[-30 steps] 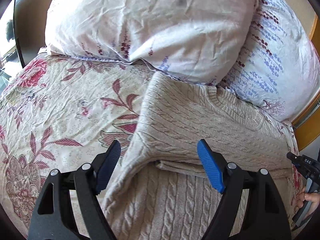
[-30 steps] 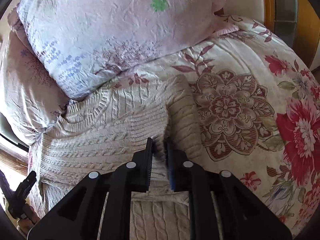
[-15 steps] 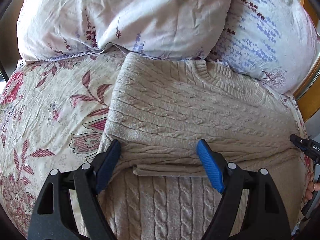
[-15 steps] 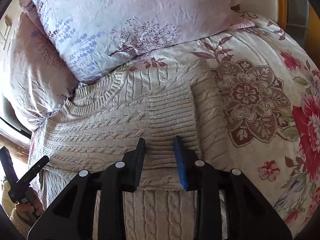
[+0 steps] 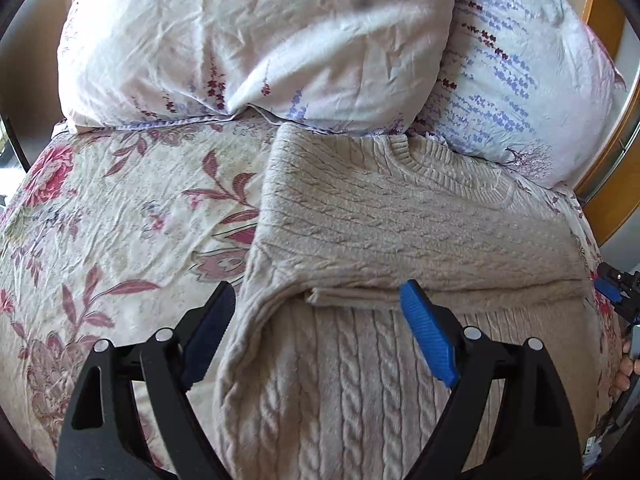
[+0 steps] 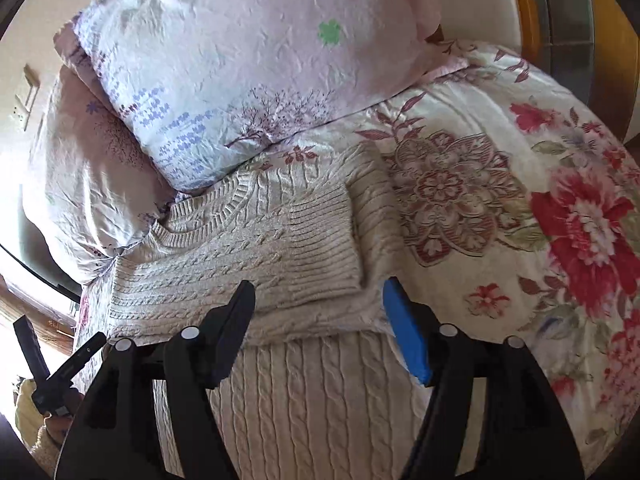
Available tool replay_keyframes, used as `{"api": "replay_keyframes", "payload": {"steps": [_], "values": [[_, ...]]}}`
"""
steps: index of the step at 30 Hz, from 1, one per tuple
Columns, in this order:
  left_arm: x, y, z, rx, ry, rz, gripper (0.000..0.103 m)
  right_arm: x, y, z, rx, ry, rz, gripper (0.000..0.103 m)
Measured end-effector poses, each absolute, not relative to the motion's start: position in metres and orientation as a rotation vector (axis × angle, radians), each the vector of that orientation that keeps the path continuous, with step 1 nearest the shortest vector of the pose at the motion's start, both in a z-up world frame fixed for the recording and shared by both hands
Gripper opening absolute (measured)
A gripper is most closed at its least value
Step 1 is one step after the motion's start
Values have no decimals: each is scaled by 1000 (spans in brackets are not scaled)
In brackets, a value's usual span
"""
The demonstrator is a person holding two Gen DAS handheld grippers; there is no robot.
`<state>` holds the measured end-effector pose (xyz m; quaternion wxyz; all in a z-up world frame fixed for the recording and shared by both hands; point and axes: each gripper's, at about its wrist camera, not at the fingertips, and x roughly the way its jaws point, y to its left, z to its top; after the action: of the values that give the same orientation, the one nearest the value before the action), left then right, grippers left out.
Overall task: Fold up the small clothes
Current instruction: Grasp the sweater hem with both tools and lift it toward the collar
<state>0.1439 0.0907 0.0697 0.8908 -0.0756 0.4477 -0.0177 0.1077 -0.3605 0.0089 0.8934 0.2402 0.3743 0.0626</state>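
A beige cable-knit sweater point(image 5: 400, 220) lies flat on the flowered bedspread point(image 5: 120, 220), neck toward the pillows, with both sleeves folded across its chest. It also shows in the right wrist view point(image 6: 280, 248), where a ribbed cuff point(image 6: 320, 232) lies on top. My left gripper point(image 5: 316, 328) is open and empty, just above the sweater's left side near the folded sleeve's edge. My right gripper point(image 6: 320, 320) is open and empty above the sweater's right side. The right gripper's tip shows at the left wrist view's right edge point(image 5: 616, 300).
Two pale flowered pillows point(image 5: 260, 40) point(image 5: 520, 80) lie against the sweater's neck at the head of the bed. A wooden bed frame point(image 5: 608, 120) runs along the right. The bedspread point(image 6: 520, 220) spreads wide to the sweater's right.
My right gripper was shut on the sleeve a second ago; it has let go, opened wide and drawn back a little. My left gripper stayed open and shifted slightly.
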Motion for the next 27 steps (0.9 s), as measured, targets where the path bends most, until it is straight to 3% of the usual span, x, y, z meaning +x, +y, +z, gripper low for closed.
{"api": "replay_keyframes", "payload": {"steps": [10, 16, 27], "values": [[51, 142, 76, -268, 989, -78, 84, 22, -391, -9, 609, 857, 182, 69], [17, 153, 53, -384, 1075, -94, 73, -18, -396, -27, 664, 949, 205, 68], [-19, 150, 42, -511, 1135, -193, 66, -58, -390, -60, 827, 1085, 346, 53]]}}
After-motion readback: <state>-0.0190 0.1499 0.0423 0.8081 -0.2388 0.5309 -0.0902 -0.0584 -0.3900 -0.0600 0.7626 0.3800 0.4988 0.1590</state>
